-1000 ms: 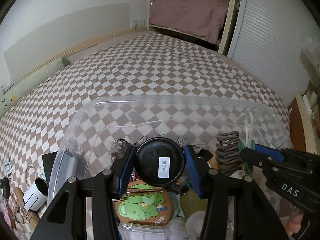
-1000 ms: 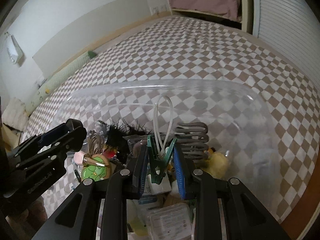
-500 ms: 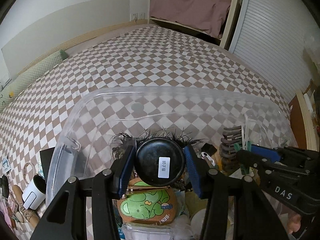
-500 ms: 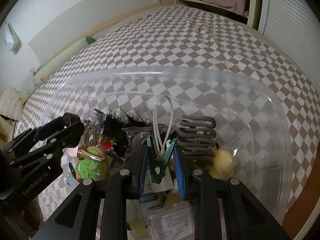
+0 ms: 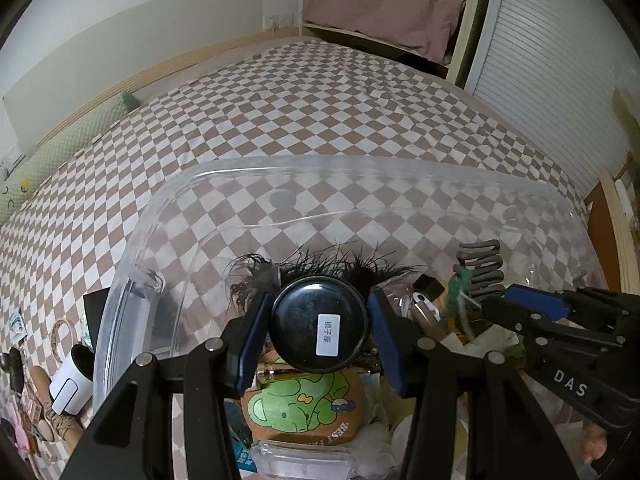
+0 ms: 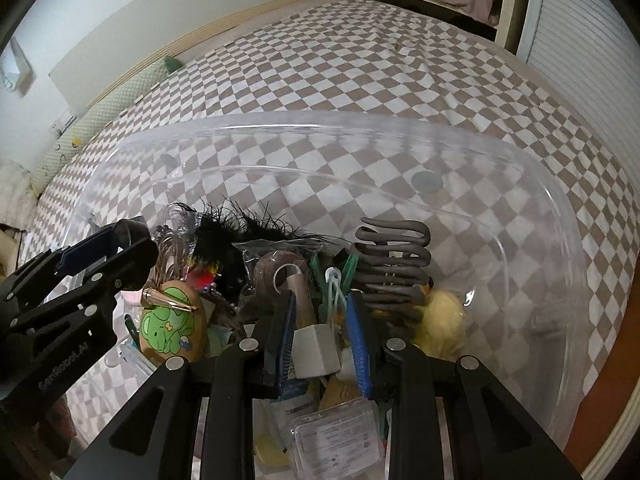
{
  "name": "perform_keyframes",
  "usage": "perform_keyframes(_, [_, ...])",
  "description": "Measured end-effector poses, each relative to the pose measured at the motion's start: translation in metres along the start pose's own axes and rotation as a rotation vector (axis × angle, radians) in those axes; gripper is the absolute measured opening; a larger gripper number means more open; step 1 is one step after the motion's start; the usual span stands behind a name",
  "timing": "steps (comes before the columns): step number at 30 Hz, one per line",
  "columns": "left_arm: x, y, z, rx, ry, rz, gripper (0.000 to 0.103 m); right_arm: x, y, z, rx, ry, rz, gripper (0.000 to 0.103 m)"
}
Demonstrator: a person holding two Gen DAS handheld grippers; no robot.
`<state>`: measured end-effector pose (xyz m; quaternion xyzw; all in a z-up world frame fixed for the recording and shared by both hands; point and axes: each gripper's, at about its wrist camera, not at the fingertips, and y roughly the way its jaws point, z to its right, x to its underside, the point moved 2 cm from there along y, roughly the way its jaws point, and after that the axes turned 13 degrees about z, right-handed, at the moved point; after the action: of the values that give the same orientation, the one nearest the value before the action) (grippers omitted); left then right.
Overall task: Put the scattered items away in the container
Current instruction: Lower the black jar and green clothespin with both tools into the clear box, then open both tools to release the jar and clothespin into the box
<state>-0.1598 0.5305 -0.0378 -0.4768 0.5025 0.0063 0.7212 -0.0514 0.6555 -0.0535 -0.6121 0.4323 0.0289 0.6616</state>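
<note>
Grippers: we count two, a left gripper [image 5: 318, 326] and a right gripper [image 6: 320, 330], both reaching down into the bin
Clear bin: we see one transparent container [image 5: 360, 164] standing on the checkered bedspread [image 5: 280, 100]; its far half shows bare floor, its near half is piled with small things
Left gripper: its blue pads press on either side of one round black compact [image 5: 319, 329] with a white label, held above the pile and inside the bin's outline
Right gripper: at its narrowest, with one green clothespin [image 6: 338, 276] and the white looped tie [image 6: 333, 292] on it caught between the blue pads; the clip's tip is down among the bin's contents, just beside a white block [image 6: 316, 350]
In the bin, counted: one grey zigzag hair claw [image 6: 394, 264], one black feathery piece [image 6: 228, 236], one brown disc with a green cartoon elephant [image 6: 172, 326], one gold hair clip [image 6: 168, 300] lying across that disc, one yellow fluffy ball [image 6: 440, 320], one brown roll of tape [image 6: 276, 272], one clear lidded box [image 6: 336, 436] at the near edge
Pile detail: further bits lie under these, too tangled for us to count
Outside the bin: at the left on the bedspread we see one white cup [image 5: 72, 380], one black flat card [image 5: 94, 316] and one ring-shaped band [image 5: 60, 338]; more small items sit at the frame's edge, too blurred for us to name
</note>
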Motion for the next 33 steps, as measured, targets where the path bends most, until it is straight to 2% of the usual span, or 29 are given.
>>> perform_keyframes(4, [0.003,0.003,-0.002,-0.035,0.032,-0.026,0.050,0.001,0.001,-0.001,0.002,-0.003,-0.005,0.026])
perform_keyframes(12, [0.004,0.008,-0.013,-0.051,-0.011,-0.059,0.050,0.003,0.001,-0.003,0.007,-0.009,-0.008,0.026])
perform_keyframes(14, [0.003,0.008,-0.015,-0.058,-0.023,-0.057,0.067,0.003,0.001,-0.004,0.008,-0.015,-0.006,0.026])
perform_keyframes(15, [0.002,0.007,-0.016,-0.064,-0.027,-0.051,0.081,0.002,0.001,-0.004,0.010,-0.018,-0.006,0.026])
perform_keyframes(16, [0.001,0.005,-0.016,-0.071,-0.027,-0.041,0.082,0.002,0.001,-0.004,0.013,-0.019,-0.006,0.026])
perform_keyframes(26, [0.002,-0.007,-0.023,-0.090,-0.016,-0.032,0.082,0.002,0.001,-0.004,0.015,-0.021,0.004,0.026])
perform_keyframes(33, [0.005,-0.022,-0.024,-0.088,-0.032,-0.022,0.082,0.002,-0.011,-0.006,0.032,-0.015,0.045,0.026])
